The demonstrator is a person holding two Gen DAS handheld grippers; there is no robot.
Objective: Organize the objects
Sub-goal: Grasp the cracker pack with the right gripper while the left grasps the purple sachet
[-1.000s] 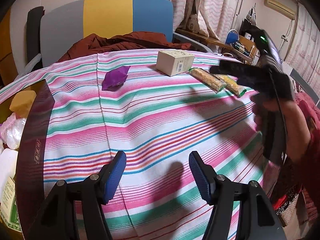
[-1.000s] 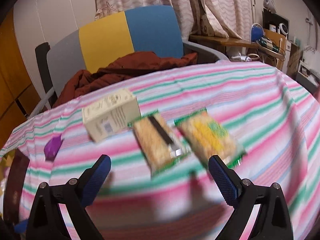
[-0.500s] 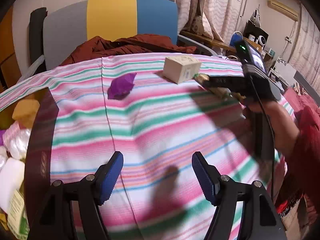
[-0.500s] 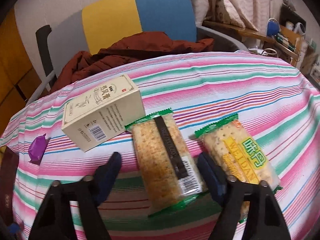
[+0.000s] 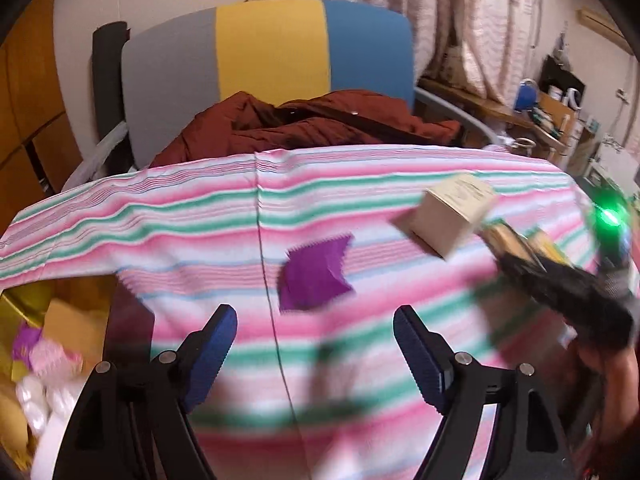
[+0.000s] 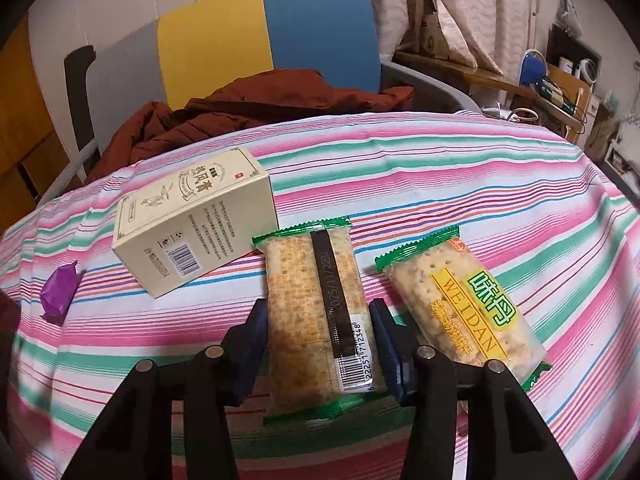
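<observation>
1. The face-down cracker packet (image 6: 320, 312), barcode and dark seam strip upward, lies on the striped tablecloth (image 6: 460, 184). The right gripper (image 6: 318, 340) has its blue pads pressed against the packet's two long sides, clamped on its near half.
2. Just right of that packet lies a second cracker packet (image 6: 460, 304), face up with a yellow and green label reading WEIDAN, apart from the first by a thin strip of cloth.
3. Left of the gripped packet, touching or almost touching its far corner, a cream carton (image 6: 192, 220) lies on its side, printed with Chinese characters and a barcode.
4. Further left of the carton, near the cloth's edge, sits a small purple wrapped sweet (image 6: 58, 292).
5. The left gripper (image 5: 316, 356) hangs over the cloth with its blue pads spread wide and nothing between them; the purple sweet lies just ahead of it, blurred in that view.
6. Beyond the table's far edge, behind the carton, stands a chair (image 6: 260, 40) with a grey, yellow and blue back, a rust-brown jacket (image 6: 248, 108) heaped on its seat.
7. Behind the chair hang pale patterned curtains (image 6: 420, 8); to their right a cluttered wooden desk (image 6: 500, 80) holds a blue object and cables.
</observation>
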